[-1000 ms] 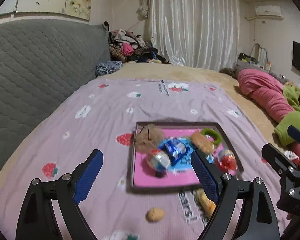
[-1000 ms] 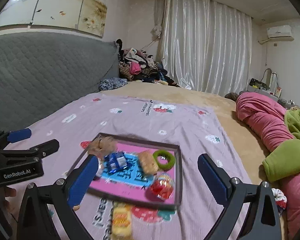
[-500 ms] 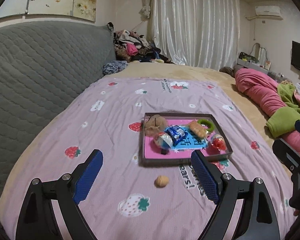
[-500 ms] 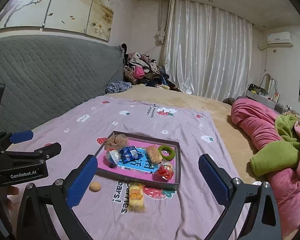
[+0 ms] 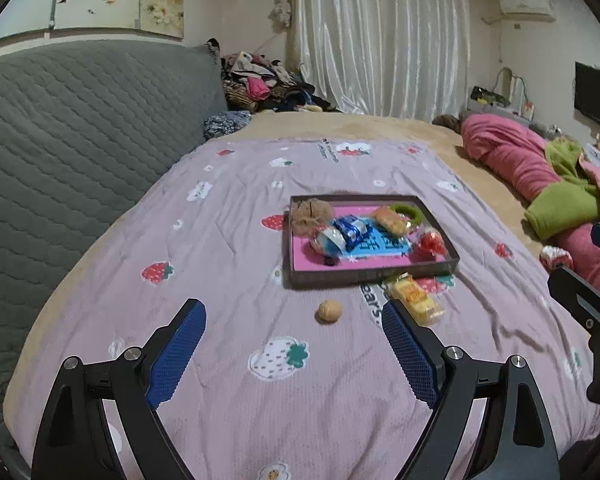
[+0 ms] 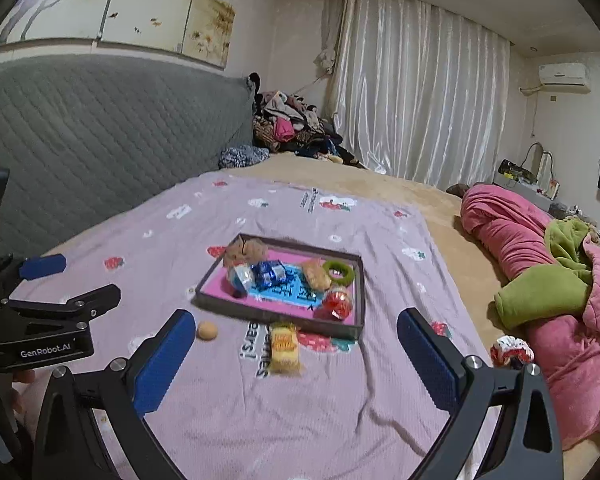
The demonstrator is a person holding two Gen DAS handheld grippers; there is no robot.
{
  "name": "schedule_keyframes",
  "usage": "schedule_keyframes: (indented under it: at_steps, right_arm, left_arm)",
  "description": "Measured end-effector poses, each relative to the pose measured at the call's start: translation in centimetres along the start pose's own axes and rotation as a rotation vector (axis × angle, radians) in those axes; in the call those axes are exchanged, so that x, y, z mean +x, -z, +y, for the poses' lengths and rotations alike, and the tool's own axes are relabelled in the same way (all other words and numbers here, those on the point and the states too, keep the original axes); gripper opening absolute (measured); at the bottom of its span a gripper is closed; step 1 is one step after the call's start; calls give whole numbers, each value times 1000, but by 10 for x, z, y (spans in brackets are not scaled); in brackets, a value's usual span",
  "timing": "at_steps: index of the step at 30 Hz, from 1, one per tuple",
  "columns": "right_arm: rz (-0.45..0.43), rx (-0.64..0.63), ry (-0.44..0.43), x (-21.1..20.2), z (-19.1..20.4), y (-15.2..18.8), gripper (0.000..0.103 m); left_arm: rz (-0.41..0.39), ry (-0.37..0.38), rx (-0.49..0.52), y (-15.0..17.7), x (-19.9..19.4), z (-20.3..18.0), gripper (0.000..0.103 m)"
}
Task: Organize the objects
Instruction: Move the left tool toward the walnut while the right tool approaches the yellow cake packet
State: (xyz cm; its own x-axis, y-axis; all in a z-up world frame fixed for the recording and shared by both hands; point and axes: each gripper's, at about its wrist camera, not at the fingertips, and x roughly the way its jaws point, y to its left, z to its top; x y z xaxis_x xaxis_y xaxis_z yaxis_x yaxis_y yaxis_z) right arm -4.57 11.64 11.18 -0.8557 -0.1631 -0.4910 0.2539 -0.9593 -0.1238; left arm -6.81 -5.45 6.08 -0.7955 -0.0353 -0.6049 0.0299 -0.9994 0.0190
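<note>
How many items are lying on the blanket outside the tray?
2: a walnut before the tray's near wall, and a yellow snack packet to its right. Others may be hidden.

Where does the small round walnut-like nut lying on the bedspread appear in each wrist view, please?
Left wrist: the nut lies low centre, between the left gripper fingers.
Right wrist: the nut lies left of centre, beside the near finger.
Shared landmark: the tray just beyond it.

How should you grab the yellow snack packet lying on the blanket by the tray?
Probably across the middle of the yellow snack packet, one finger on each long side. It lies flat and alone, one short end near the tray, so coming down from above with the right tool looks easiest.
</note>
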Motion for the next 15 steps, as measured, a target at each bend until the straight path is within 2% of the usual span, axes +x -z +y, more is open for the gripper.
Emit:
schedule_keyframes:
  at_steps: [15]
  right_arm:
    - [82, -42, -15, 21, 18, 31, 102]
  left_arm:
    - [80, 18, 7, 27, 36, 1, 90]
